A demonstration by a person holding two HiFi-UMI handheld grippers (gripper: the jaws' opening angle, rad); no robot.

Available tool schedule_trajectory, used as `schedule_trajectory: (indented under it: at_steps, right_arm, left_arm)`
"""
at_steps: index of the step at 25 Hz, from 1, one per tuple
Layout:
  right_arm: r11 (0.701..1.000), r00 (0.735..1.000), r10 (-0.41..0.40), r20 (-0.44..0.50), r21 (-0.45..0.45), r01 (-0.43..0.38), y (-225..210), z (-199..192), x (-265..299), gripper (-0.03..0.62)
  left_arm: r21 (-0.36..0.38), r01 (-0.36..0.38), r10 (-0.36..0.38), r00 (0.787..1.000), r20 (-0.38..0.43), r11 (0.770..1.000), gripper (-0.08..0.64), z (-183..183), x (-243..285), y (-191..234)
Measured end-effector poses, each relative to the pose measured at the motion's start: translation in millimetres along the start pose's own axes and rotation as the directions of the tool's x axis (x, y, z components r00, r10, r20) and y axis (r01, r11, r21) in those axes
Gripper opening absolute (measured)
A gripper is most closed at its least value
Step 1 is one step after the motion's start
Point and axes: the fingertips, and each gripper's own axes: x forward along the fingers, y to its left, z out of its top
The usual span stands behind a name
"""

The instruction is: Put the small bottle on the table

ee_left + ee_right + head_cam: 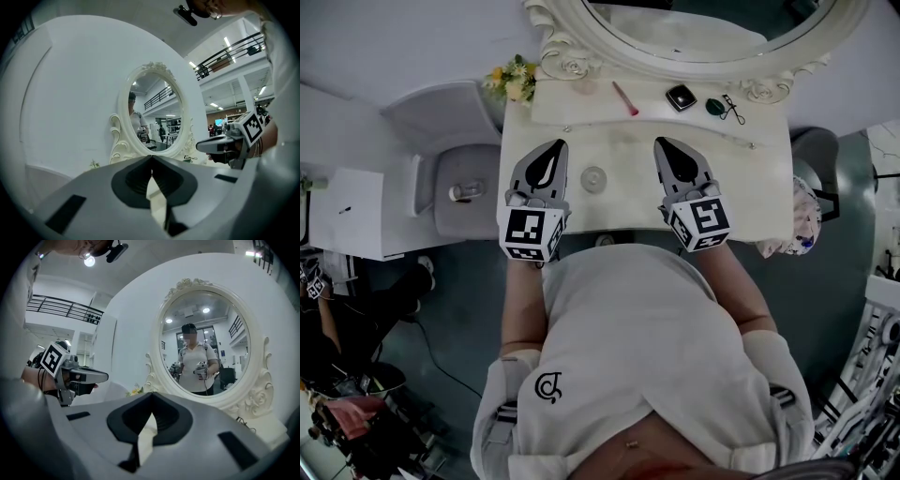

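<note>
A small pale bottle point(466, 192) lies on the seat of a grey chair point(450, 220) left of the white dressing table point(750, 192). My left gripper point(559, 143) hovers over the table's left half, jaws shut and empty, well to the right of the bottle. My right gripper point(662, 142) is held level with it over the right half, also shut with nothing in it. In the left gripper view the closed jaws point(151, 158) point at the oval mirror point(157, 117), and the right gripper point(208, 145) shows at the side. The right gripper view shows its closed jaws point(151, 394) and the left gripper point(101, 377).
On the shelf under the mirror point(712, 23) lie a pink stick point(625, 97), a black compact point(681, 97), a dark green round item point(713, 107) and an eyelash curler point(732, 109). Yellow flowers point(514, 80) stand at the table's back left corner. A round knob point(593, 178) sits between the grippers.
</note>
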Motion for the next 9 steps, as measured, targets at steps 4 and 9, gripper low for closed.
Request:
schedule_trajectory:
  at_steps: [4,9]
  right_arm:
    - [1.000,1.000,0.000,-0.002,0.004,0.000,1.0,-1.6,-3.5,0.002]
    - [1.000,1.000,0.003,0.000,0.008,-0.003,8.8,-1.5,-5.1,0.002]
  left_arm:
    - [0.010,-0.010,0.010,1.000,-0.006,1.000,0.014,-2.0,-1.8,0.2]
    - [0.016,-0.010,0.010,1.000,-0.011,1.000,0.014,-4.5,-7.2,0.3]
